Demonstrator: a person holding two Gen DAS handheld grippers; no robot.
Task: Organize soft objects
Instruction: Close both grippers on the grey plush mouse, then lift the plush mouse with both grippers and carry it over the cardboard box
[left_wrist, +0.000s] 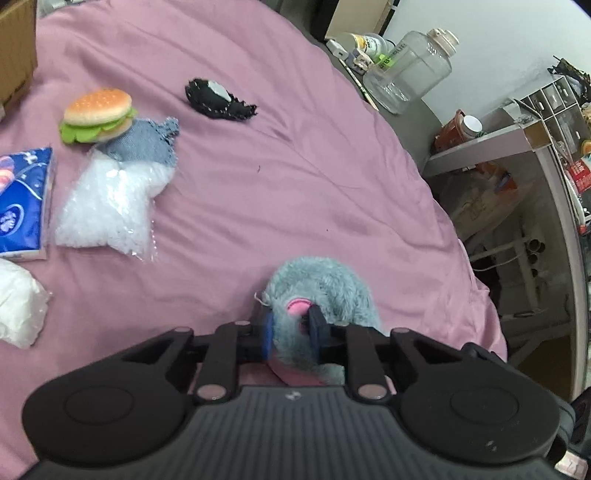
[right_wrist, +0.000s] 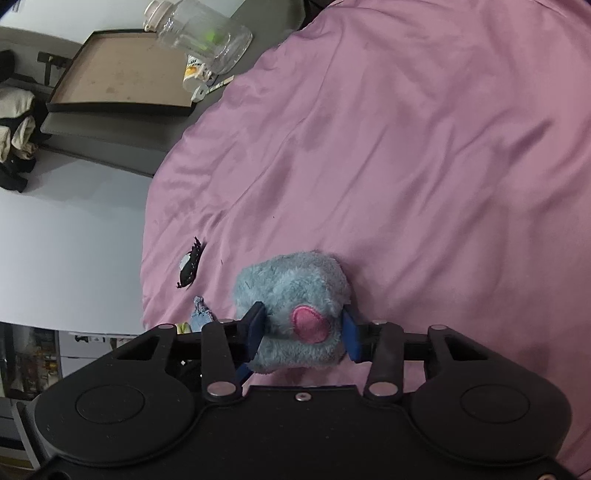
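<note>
The left gripper (left_wrist: 291, 328) is clamped on the grey plush (left_wrist: 321, 291), and the right gripper (right_wrist: 303, 328) squeezes the same plush (right_wrist: 291, 291) from its side, over the pink sheet (left_wrist: 258, 166). Farther off on the sheet lie a burger toy (left_wrist: 98, 112), a denim piece (left_wrist: 147, 142), a black patch (left_wrist: 219, 99), a white bag (left_wrist: 107, 206) and a tissue pack (left_wrist: 24, 203).

One plush (left_wrist: 321, 291), one burger (left_wrist: 98, 114), one black patch (left_wrist: 218, 99), one denim piece (left_wrist: 147, 142), one tissue pack (left_wrist: 22, 203) and two bags (left_wrist: 107, 206) are counted.
</note>
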